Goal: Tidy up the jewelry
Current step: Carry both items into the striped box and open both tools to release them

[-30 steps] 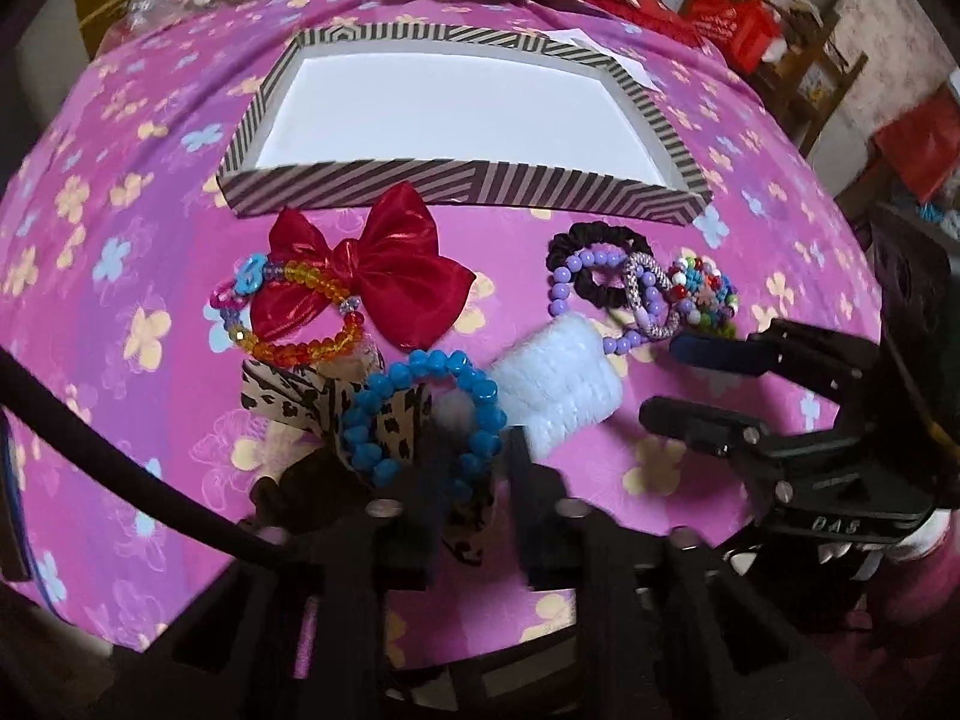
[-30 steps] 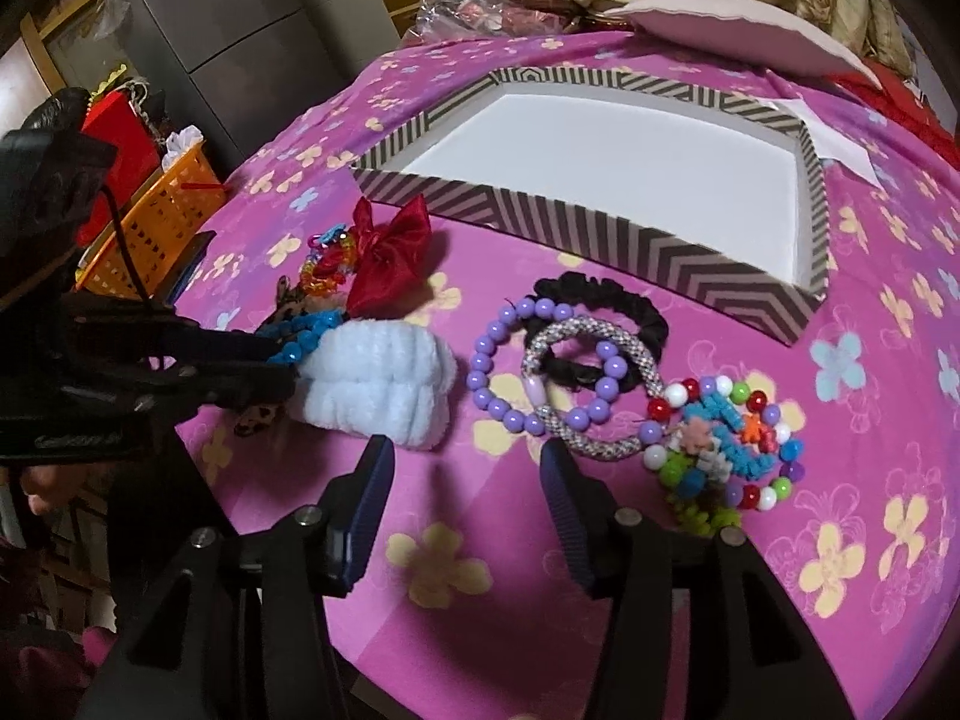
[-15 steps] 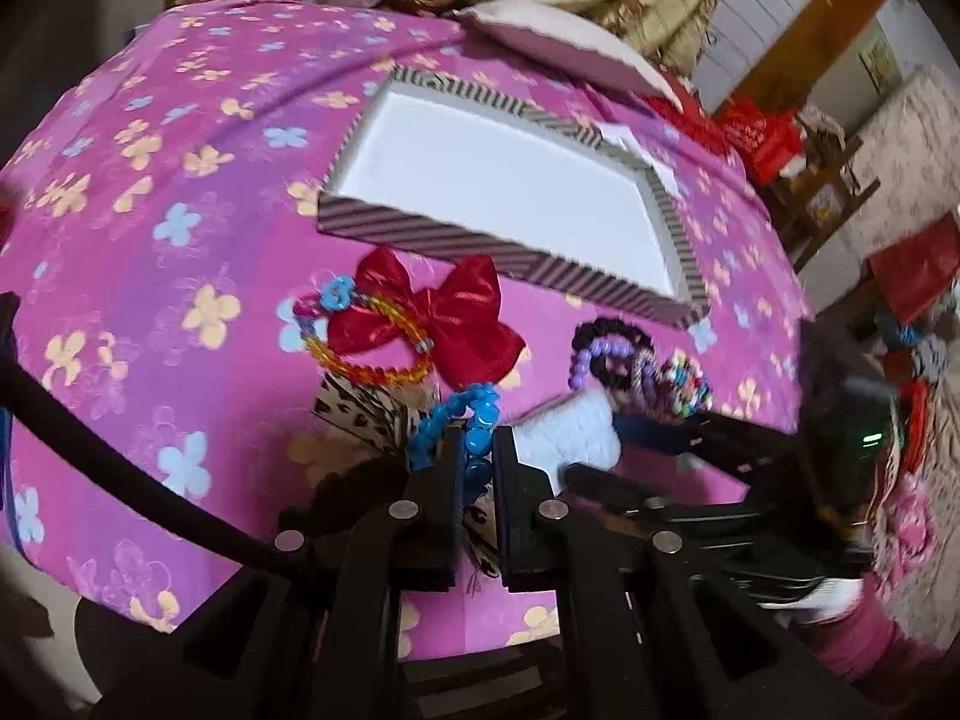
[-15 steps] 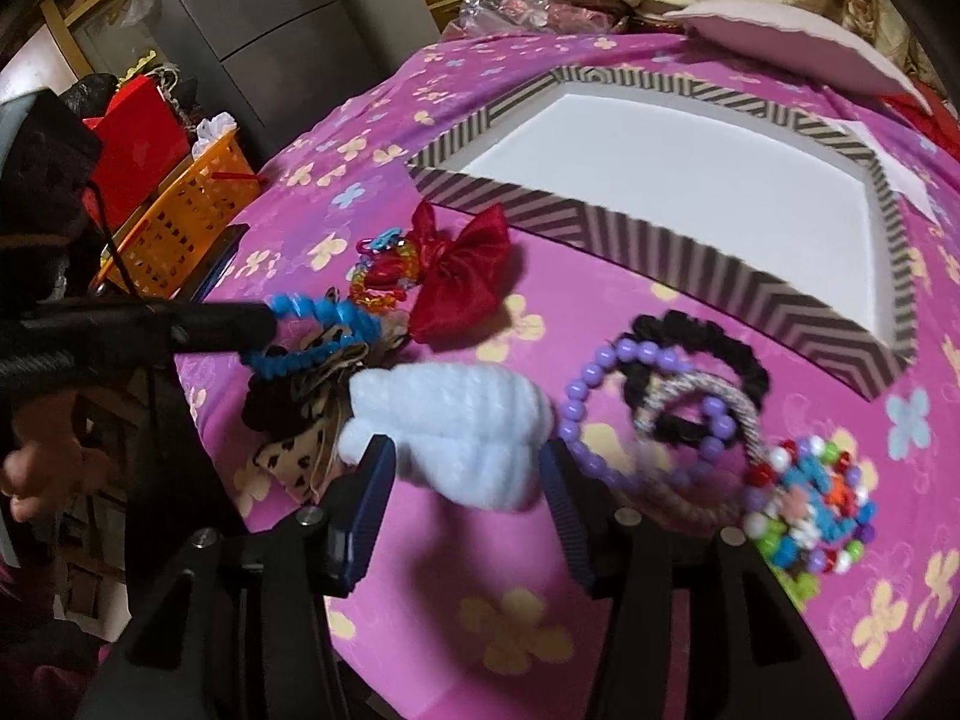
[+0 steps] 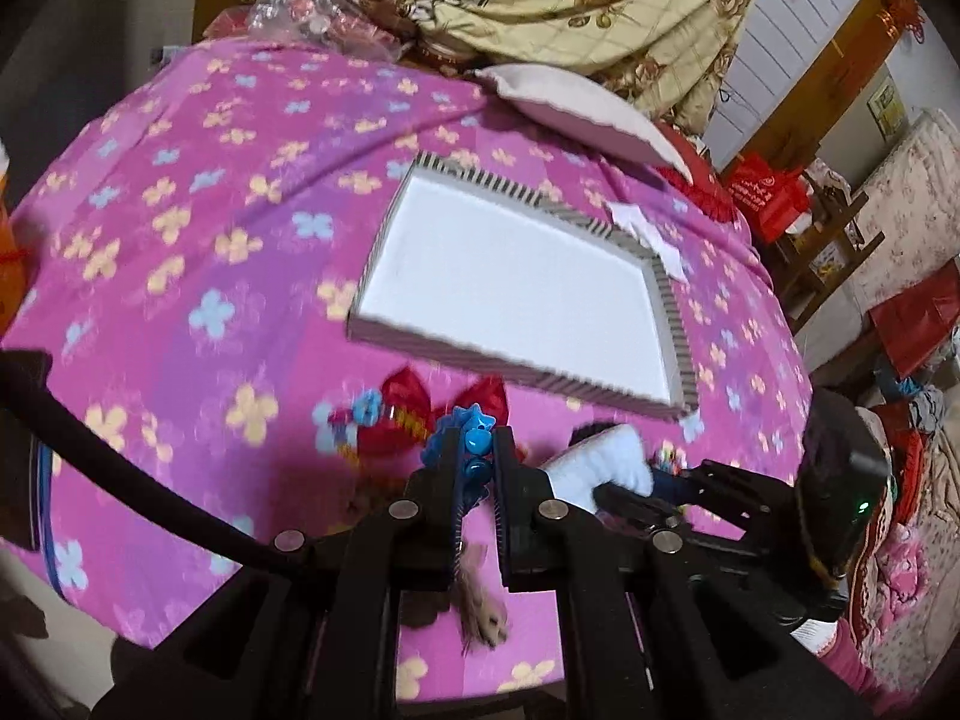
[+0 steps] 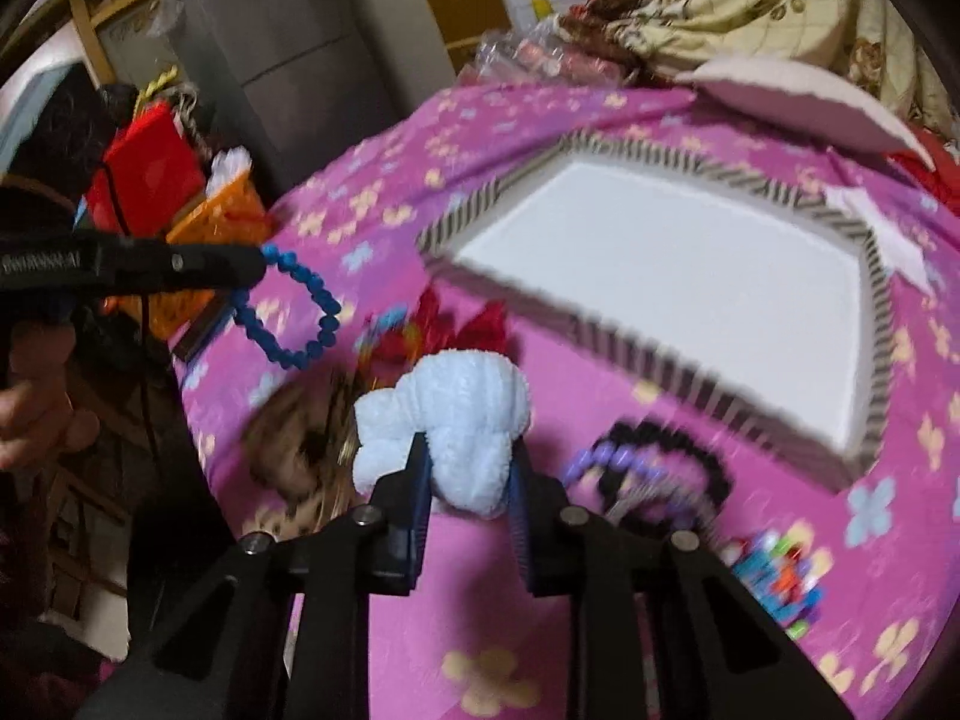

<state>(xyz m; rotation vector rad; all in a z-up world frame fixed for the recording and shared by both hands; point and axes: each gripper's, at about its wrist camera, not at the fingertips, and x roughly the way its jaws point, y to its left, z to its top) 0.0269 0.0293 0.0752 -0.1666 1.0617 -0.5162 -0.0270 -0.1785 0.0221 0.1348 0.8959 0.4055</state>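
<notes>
My left gripper [image 5: 477, 456] is shut on a blue bead bracelet [image 5: 475, 441] and holds it above the pink cloth; the bracelet hangs from it in the right wrist view [image 6: 300, 312]. My right gripper [image 6: 468, 462] is shut on a white fluffy scrunchie [image 6: 456, 408], lifted off the cloth; it shows in the left wrist view [image 5: 606, 465]. The striped box [image 5: 675, 324] with a white floor lies beyond both, also in the right wrist view [image 6: 660, 360]. A red bow [image 5: 408, 402] with a beaded bracelet lies in front of the box.
A black scrunchie [image 6: 714, 462], purple bead bracelet [image 6: 600, 456] and multicoloured bead bracelet [image 6: 774, 570] lie on the cloth at right. A leopard-print bow [image 6: 300, 450] lies at left. A white pillow [image 5: 576, 114] lies behind the box. An orange basket [image 6: 204, 234] stands beside the table.
The left gripper lifted the blue bracelet higher off the cloth. The right gripper closed on the white scrunchie and raised it. Both moved toward the box.
</notes>
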